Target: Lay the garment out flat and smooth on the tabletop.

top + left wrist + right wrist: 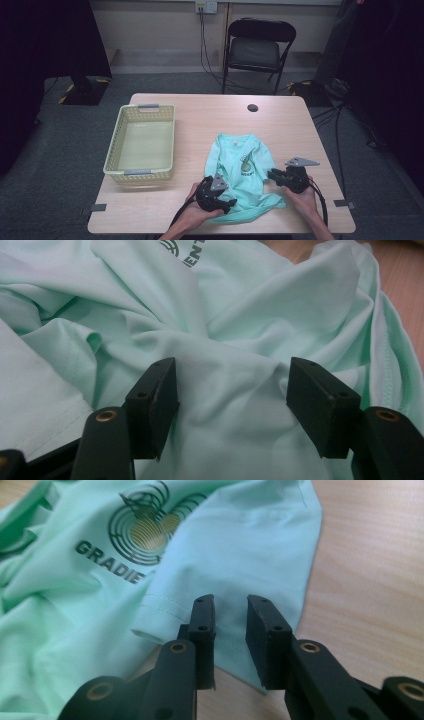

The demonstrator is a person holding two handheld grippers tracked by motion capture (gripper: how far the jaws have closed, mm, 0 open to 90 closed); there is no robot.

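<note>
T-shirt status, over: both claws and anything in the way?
Left claw open over bunched hem. Right claw narrowly open above sleeve edge. Mint T-shirt rumpled on table. Nothing in the way.

**Letters on the green shirt**

The mint green T-shirt [75, 610] had dark letters printed on its front. In the right gripper view they read "GRADIE", and a fold of cloth hid the rest of the word. The letters stood under a round logo [145, 527] made of dark curved lines with a gold middle. In the left gripper view the letters "ENT" [196, 252] showed at the top, upside down and partly cut off. In the high view the print on the shirt [245, 165] was too small to read. No other words or numbers could be read.
</note>
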